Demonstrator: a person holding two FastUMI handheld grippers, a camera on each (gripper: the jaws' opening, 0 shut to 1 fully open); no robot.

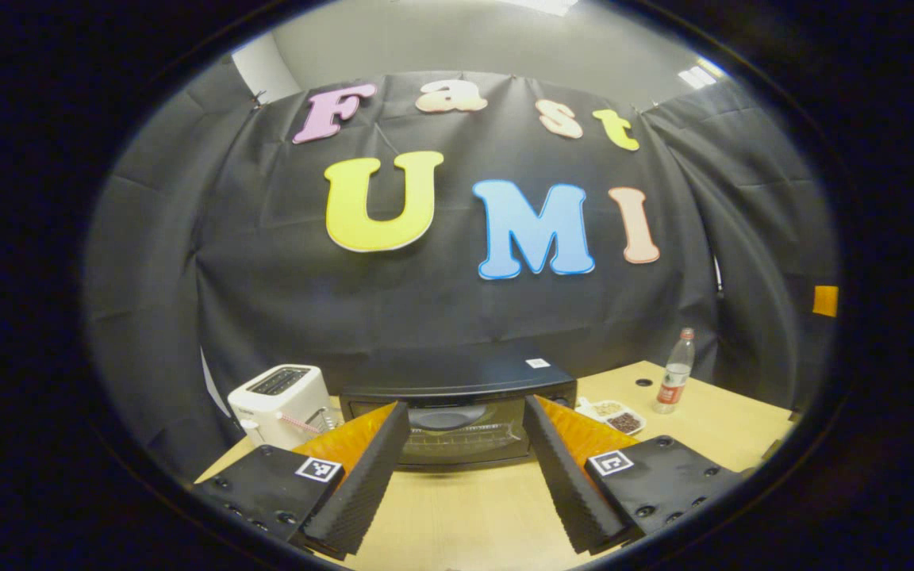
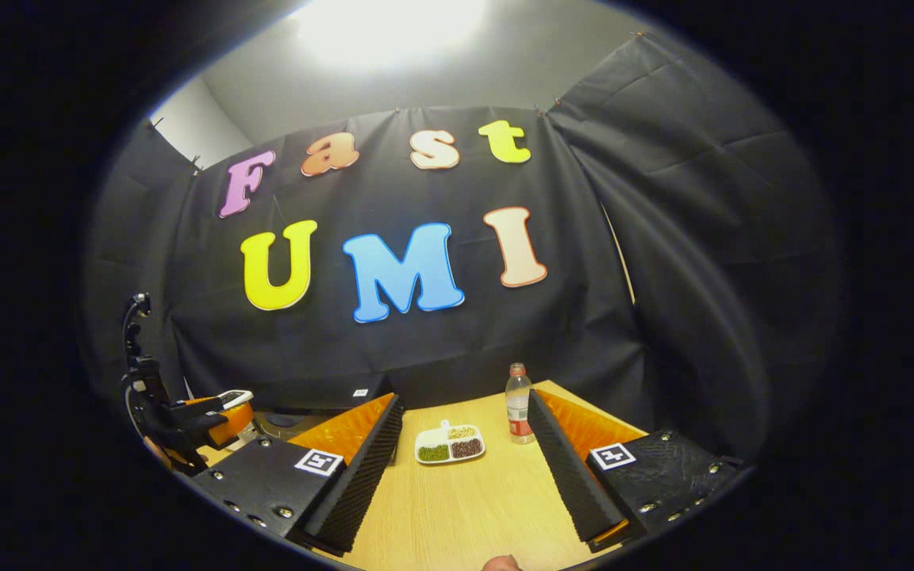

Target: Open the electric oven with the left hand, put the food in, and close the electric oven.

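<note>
Left gripper view: our left gripper [image 1: 457, 468] gapes, released, facing the electric oven [image 1: 457, 412]; we'd grip its stiff door's top edge.

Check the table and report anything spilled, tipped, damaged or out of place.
Nothing stands out. The electric oven sits square with its door closed, the toaster and bottle stand upright, and the food tray lies flat with its contents inside.
</note>
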